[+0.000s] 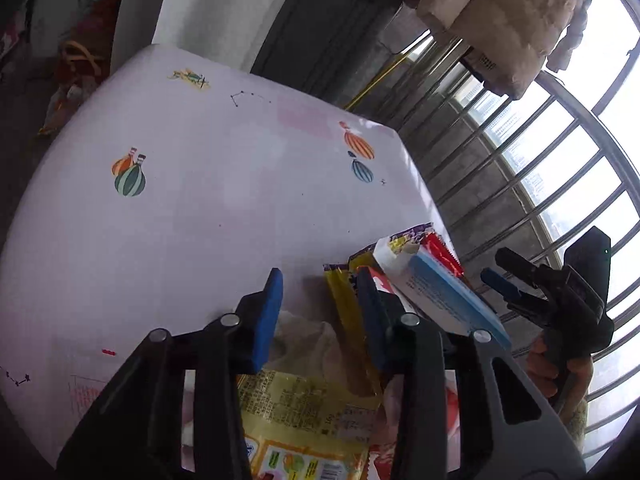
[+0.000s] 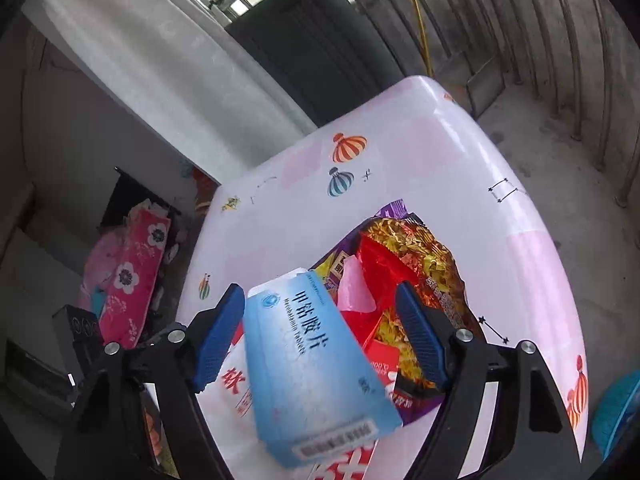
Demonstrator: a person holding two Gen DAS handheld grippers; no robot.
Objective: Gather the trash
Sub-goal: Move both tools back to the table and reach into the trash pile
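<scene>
Left gripper [image 1: 318,284] hangs over the wrappers [image 1: 308,408] on the counter [image 1: 180,220], jaws apart, gripping nothing. Right gripper [image 2: 320,320] straddles the blue box [image 2: 308,364], jaws apart, not pressing it.

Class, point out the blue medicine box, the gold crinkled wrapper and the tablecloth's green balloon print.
blue medicine box [image 2: 308,356], right wrist view, its printed face.
gold crinkled wrapper [image 2: 416,248], right wrist view, upper foil.
green balloon print [image 1: 130,180], left wrist view, balloon body.

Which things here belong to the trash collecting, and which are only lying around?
For the job:
- blue box
- yellow wrapper
- gold and purple bag
- red wrapper

Only lying around:
- table
- pink flowered cloth on the floor
- hanging coat
- railing
</scene>
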